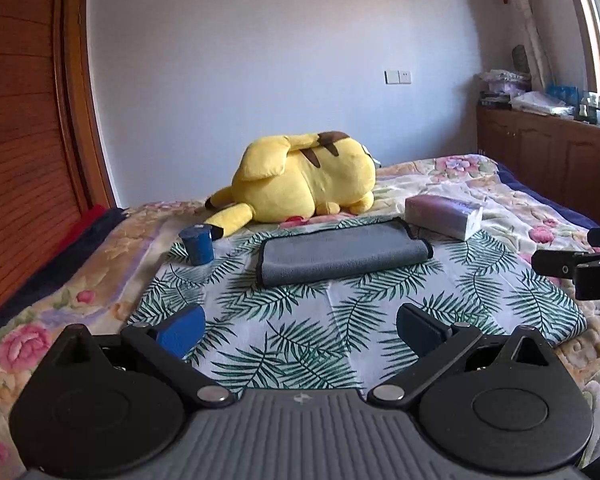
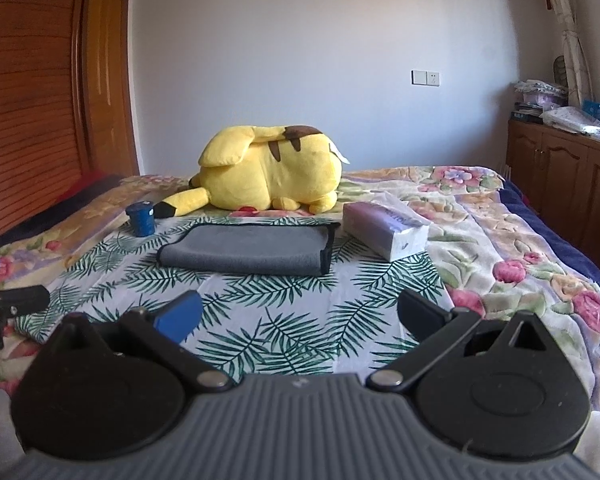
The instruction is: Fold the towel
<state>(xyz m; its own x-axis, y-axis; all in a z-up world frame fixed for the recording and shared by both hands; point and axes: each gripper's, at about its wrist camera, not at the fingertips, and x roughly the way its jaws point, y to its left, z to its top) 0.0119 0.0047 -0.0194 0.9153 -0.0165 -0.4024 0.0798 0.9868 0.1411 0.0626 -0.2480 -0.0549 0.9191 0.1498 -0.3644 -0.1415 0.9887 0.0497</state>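
Observation:
A grey towel [image 1: 342, 254] with dark trim lies folded on a palm-leaf cloth [image 1: 308, 328] on the bed; it also shows in the right wrist view [image 2: 248, 250]. My left gripper [image 1: 300, 326] is open and empty, held above the cloth well short of the towel. My right gripper [image 2: 298, 314] is open and empty, also short of the towel. The right gripper shows at the right edge of the left wrist view [image 1: 580, 264]. The left gripper shows at the left edge of the right wrist view [image 2: 12, 300].
A yellow plush toy [image 1: 304, 184] lies behind the towel. A blue cup [image 1: 198, 244] stands left of it and a tissue pack [image 1: 444, 214] lies to the right. A wooden headboard [image 1: 24, 152] is at the left, cabinets [image 1: 548, 160] at the right.

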